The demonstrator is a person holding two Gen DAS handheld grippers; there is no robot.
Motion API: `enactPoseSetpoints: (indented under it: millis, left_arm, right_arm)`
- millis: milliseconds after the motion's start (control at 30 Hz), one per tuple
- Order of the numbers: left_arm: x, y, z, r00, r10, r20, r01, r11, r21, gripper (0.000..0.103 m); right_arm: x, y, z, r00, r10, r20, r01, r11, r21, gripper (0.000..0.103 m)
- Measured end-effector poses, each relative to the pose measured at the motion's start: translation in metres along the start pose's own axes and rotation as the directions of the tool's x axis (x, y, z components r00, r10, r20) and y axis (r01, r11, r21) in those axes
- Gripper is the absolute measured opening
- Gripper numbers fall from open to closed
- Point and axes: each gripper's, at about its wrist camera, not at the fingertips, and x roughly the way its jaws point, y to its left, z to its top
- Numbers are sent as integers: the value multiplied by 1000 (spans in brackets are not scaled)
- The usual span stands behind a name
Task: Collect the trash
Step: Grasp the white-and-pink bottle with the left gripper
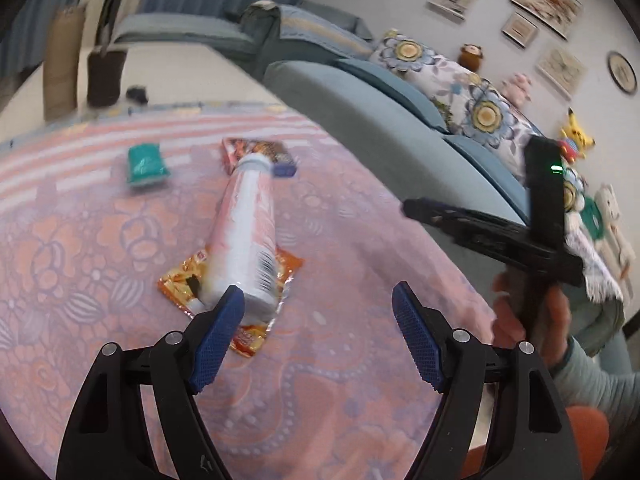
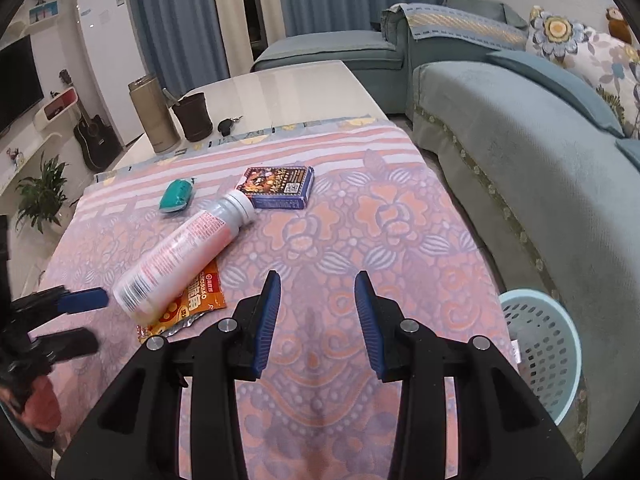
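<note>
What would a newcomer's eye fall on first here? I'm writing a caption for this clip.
A pale bottle lying across an orange snack wrapper on the pink floral tablecloth, with the open left tongs close to its base. Next, the blue basket on the floor beside the sofa.

Soft, even indoor light filled both views, with no hard shadows. The left wrist view was smeared by motion blur, worst on the bottle (image 1: pixel 244 236) and wall pictures (image 1: pixel 546 2). The right wrist view was sharp. A pale sheen lay on the bare tabletop (image 2: pixel 280 92). Fisheye curvature bent the sofa (image 2: pixel 520 152), and black corners framed both views.
</note>
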Motion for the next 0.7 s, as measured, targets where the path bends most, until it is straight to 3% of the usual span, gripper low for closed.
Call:
enactPoseSetpoints:
  millis: [100,200,267,367,433,500,567,700]
  left_arm:
    - [1,5,20,995,101,5,-101,995,15,75]
    - [29,15,45,982,170,-78,-173,985,-27,74]
    - [57,18,61,978,157,-136,-165,985,-54,74]
    - [89,20,71,956,228,-186,-241,969,-50,70]
    - [102,23,70,935,280,-219,-297,954,-50,63]
    - [108,26,68,926,300,-230,-319,946,-51,62]
    - [113,31,66,913,334,-233,-356,933,-58,47]
    - [94,42,62,941,294,-169,-319,937,-143,46]
  right_arm:
    - [7,-1,-3,1000,24,-17,-24,1000,-4,35]
    - [11,0,-3,998,57,-23,-57,998,12,35]
    - [8,0,-2,999,39,-15,-39,999,5,35]
    - [-1,-4,0,998,66,10,-66,998,12,35]
    - [1,-3,4,997,71,10,-71,997,-8,35]
    - [8,2,11,997,73,3,-73,996,-47,35]
    - [23,2,24,994,106,-13,-107,993,-44,35]
    - [63,0,53,992,120,-50,-121,992,-32,35]
